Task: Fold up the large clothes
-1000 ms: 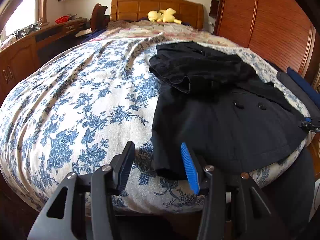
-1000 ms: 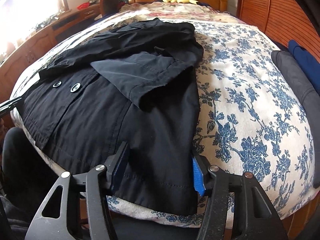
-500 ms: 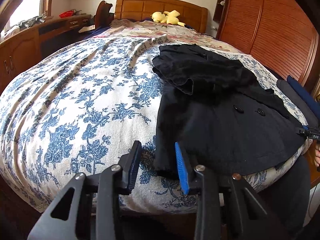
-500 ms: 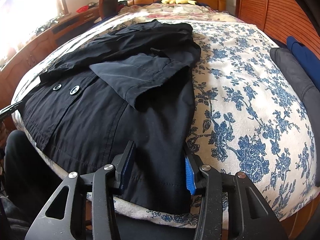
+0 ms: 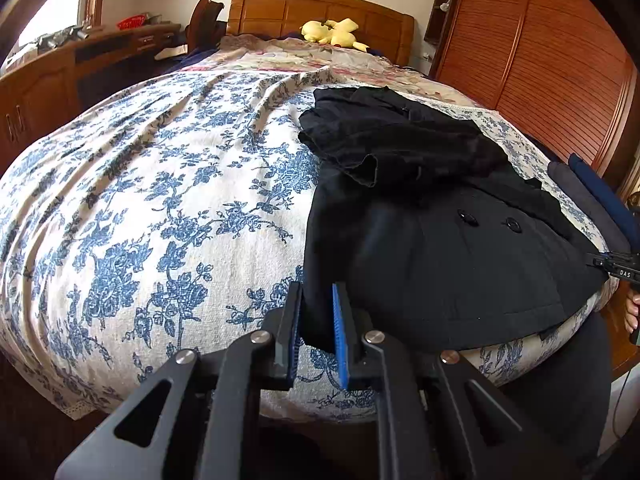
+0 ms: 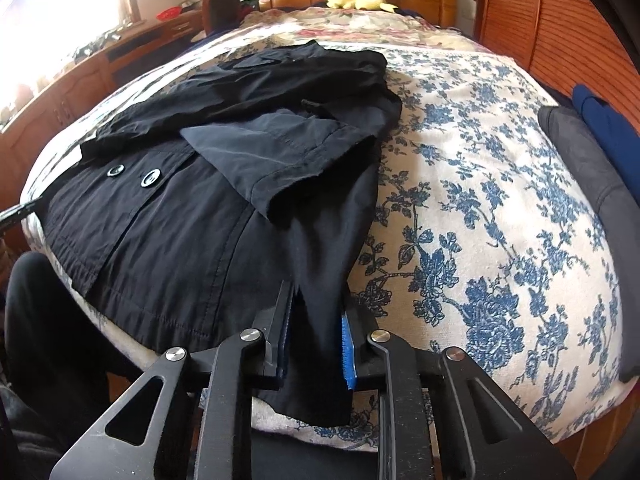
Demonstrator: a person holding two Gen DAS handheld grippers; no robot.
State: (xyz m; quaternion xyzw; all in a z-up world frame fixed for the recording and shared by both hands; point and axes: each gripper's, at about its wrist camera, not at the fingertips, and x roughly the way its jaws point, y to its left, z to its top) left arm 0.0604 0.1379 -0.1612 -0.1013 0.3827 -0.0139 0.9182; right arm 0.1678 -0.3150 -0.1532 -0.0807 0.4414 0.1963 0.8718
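My left gripper and right gripper have just been closing, and each now pinches a bottom corner of the black coat at the near edge of the bed. To fold well, I should lift both corners together, keep the hem taut and level, and carry it evenly toward the collar. The cloth is thin, matte and limp, with stitched seams, two glossy buttons and sleeves already folded across the chest. It lies on a coarse blue-flowered bedspread. Beyond stands a wooden headboard with a yellow plush toy.
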